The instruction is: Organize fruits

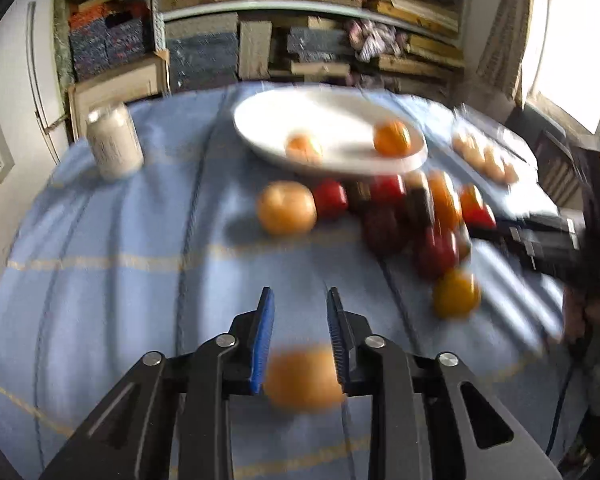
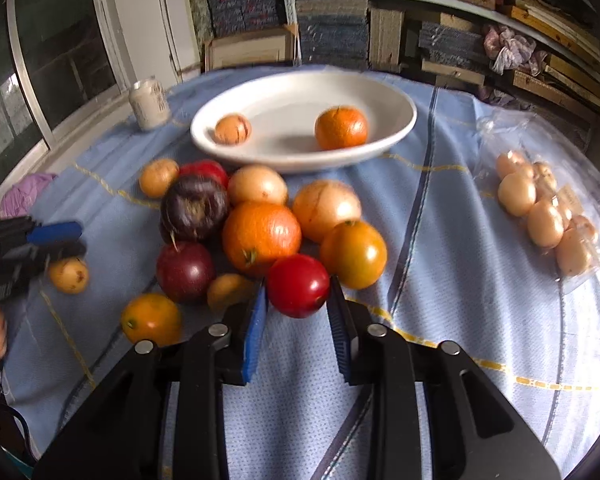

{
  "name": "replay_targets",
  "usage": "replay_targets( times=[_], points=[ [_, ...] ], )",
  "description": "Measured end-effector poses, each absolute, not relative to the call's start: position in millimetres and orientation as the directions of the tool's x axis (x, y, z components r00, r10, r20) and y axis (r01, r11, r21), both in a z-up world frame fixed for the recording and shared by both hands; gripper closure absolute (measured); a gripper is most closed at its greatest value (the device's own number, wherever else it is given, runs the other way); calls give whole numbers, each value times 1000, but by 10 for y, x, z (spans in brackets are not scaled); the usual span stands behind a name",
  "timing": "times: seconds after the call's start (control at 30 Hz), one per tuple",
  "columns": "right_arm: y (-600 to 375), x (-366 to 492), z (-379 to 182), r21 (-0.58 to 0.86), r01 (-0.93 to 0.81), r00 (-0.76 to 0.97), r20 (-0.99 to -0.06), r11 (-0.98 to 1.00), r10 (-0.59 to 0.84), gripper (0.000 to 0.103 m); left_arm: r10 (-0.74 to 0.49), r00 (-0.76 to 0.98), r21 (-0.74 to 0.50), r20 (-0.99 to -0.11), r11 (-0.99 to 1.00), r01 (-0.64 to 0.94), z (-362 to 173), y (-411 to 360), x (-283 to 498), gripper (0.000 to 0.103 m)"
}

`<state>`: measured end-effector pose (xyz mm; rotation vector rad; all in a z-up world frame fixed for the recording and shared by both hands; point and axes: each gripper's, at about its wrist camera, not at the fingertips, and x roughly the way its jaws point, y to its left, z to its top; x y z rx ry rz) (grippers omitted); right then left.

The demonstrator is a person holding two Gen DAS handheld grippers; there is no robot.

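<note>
A white oval plate (image 2: 396, 128) holds an orange fruit (image 2: 341, 127) and a small tan fruit (image 2: 233, 129). In front of it lies a heap of orange, yellow, red and dark purple fruits (image 2: 260, 236). My right gripper (image 2: 299, 294) is shut on a red fruit (image 2: 298, 290) at the heap's near edge, which sits between the pads. My left gripper (image 1: 300, 300) is shut with nothing between its tips. A small yellow fruit (image 1: 304, 378) lies blurred on the cloth beneath it, to the left of the heap (image 2: 69, 275).
A white jar (image 2: 149, 104) stands at the back left of the blue cloth (image 2: 440, 280). A clear bag of pale round fruits (image 2: 540, 216) lies on the right. A purple bundle (image 2: 28, 192) sits at the left edge. Stacked shelves fill the background.
</note>
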<state>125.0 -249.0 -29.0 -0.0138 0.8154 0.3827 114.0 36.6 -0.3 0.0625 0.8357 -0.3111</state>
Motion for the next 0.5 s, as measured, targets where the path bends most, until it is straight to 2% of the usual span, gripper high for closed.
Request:
replay_targets(
  times=[0.13, 0.23, 0.3, 0.37, 0.4, 0.5],
  points=[
    [-2544, 1254, -196, 150, -327, 639, -692, 933, 335, 74, -253, 650, -93, -717, 958, 270, 161, 344, 1524, 77],
    [-2558, 1261, -192, 145, -330, 644, -688, 933, 335, 74, -297, 606, -159, -738, 949, 272, 81, 429, 1496, 75],
    [-2571, 1269, -198, 159, -335, 639, -686, 929, 348, 74, -275, 615, -149, -739, 957, 249, 53, 547, 1314, 55],
    [-2568, 1268, -206, 166, -336, 637, -685, 927, 354, 74, -248, 641, -127, -726, 965, 229, 59, 669, 1038, 44],
    [-2572, 1267, -203, 172, -337, 634, -685, 925, 359, 74, -244, 640, -118, -729, 965, 233, 56, 691, 923, 41],
    [-2571, 1248, -203, 167, -338, 635, -686, 926, 355, 74, -218, 625, -51, -750, 960, 274, -27, 618, 603, 40]
  ],
)
